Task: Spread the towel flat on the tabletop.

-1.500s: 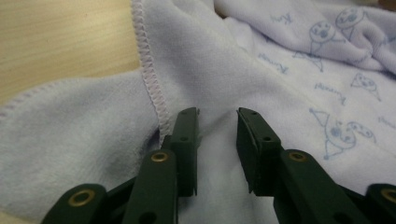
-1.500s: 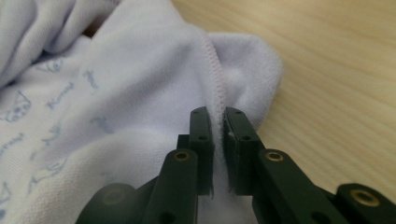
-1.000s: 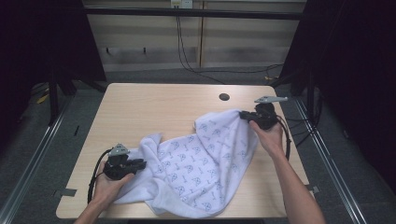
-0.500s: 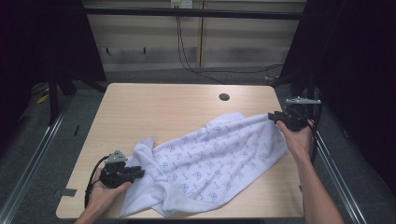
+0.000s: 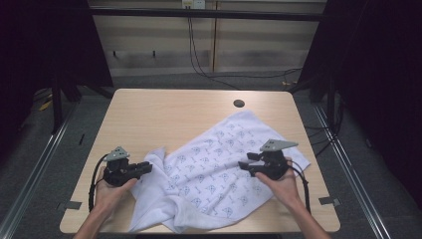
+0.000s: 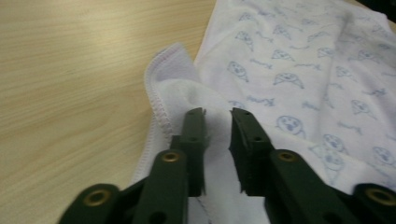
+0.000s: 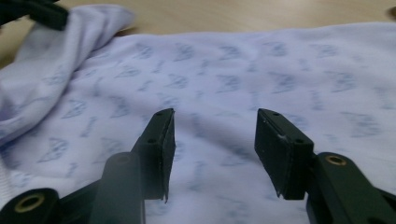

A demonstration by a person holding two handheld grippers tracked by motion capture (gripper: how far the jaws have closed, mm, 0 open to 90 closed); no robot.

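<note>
Standing a narrow gap apart, the jaws of the left gripper have a raised fold of the white cotton cloth printed with small blue figures between them; whether the pads actually pinch the fabric cannot be told from the left gripper view. The stitched hem of that fold curls just left of the jaws, over the pale wooden bench. In the high view the left gripper sits at the cloth's left corner, held by the person's left hand.

The right gripper's jaws are spread wide with nothing between them, hovering low over a flat stretch of the cloth. From above, the right gripper is over the cloth's right part, the right hand behind it.

The cloth lies spread slantwise across the near right half of the bench, bunched along its near edge. A small dark round hole sits in the bench top beyond the cloth's far corner.
</note>
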